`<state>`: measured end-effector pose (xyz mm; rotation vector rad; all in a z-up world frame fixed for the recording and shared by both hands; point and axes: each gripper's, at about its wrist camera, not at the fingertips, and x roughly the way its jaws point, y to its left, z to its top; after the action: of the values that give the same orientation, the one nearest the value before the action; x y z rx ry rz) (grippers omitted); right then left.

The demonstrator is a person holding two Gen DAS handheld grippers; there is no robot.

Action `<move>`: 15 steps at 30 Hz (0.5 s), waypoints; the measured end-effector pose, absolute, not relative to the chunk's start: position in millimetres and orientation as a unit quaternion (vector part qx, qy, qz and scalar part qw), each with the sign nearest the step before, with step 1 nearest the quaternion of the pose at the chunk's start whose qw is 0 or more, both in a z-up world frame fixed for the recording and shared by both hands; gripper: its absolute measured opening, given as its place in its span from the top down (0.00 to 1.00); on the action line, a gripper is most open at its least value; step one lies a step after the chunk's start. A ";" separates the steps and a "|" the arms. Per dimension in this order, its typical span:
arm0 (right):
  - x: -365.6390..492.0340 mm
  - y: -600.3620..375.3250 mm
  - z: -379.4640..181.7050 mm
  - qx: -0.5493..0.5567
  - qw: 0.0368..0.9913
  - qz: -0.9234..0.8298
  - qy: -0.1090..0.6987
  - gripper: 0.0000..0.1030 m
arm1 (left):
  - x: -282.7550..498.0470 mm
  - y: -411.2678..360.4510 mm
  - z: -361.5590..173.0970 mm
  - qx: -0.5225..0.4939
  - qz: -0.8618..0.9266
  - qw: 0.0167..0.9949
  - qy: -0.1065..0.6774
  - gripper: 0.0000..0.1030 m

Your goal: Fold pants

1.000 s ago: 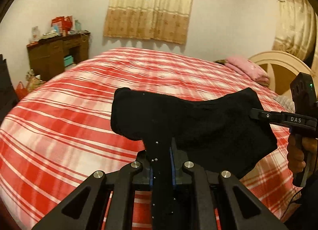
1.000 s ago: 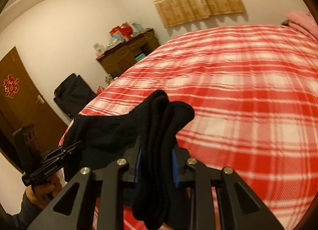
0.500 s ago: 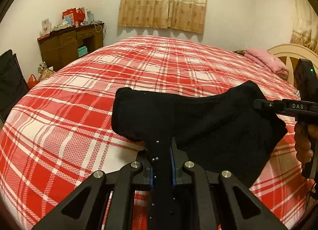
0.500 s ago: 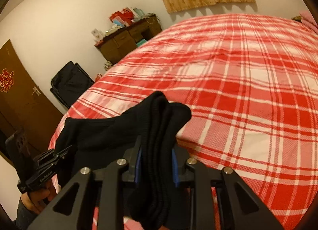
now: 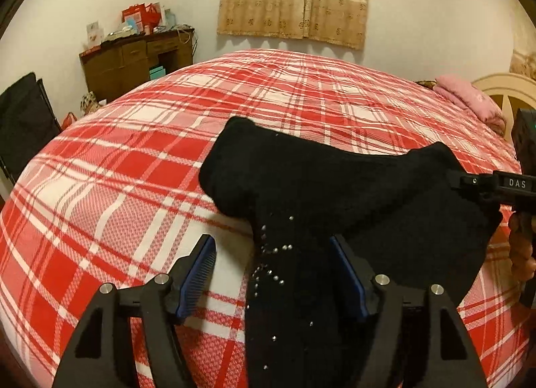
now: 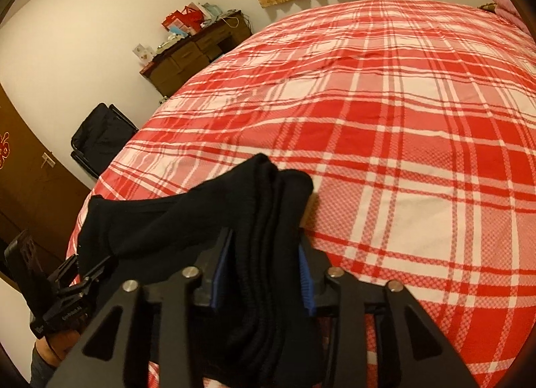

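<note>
Both claws lower since earlier: left claw [image 5: 273,274] opening, freeing black pants [image 5: 351,194]; right claw [image 6: 264,269], "DAS", opening.

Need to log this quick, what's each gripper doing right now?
Left gripper: jaws opening, pads clear of the black pants between them.
Right gripper: jaws opening, pants bunched between them.

Ahead of my claws, the red-and-white plaid bed cover [image 6: 418,127] lies flat and unobstructed up to the far wall. The black folded pants [image 5: 335,194] span the near edge between both claws and block the path straight forward. On the left side, a dark wooden table [image 5: 134,60] loaded with red boxes and a black folding chair [image 5: 23,120] stand beside the bed. A pink folded blanket [image 5: 469,100] lies by the cream headboard [image 5: 502,90] on the right.
</note>
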<state>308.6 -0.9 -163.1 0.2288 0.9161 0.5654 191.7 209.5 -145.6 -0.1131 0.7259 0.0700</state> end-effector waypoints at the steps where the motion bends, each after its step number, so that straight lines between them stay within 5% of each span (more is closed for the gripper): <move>1: 308.1 -2.7 -164.1 0.110 0.853 0.266 0.436 0.54 | 189.9 208.6 -145.3 -0.054 0.035 0.933 0.355 0.31; 3: 306.9 -9.5 -164.7 0.116 0.856 0.256 0.434 0.37 | 183.4 209.7 -142.1 -0.053 0.043 0.932 0.356 0.31; 5: 303.5 -23.5 -163.3 0.128 0.862 0.240 0.428 0.31 | 170.0 214.5 -138.5 -0.057 0.058 0.933 0.350 0.29; 15: 240.1 -92.4 -134.9 0.124 0.887 0.168 0.412 0.24 | 106.0 214.3 -102.5 -0.079 0.112 0.940 0.312 0.26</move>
<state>240.1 -92.4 -134.9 0.2574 0.8556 0.3483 106.0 214.3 -102.5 -0.1622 0.6363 0.2289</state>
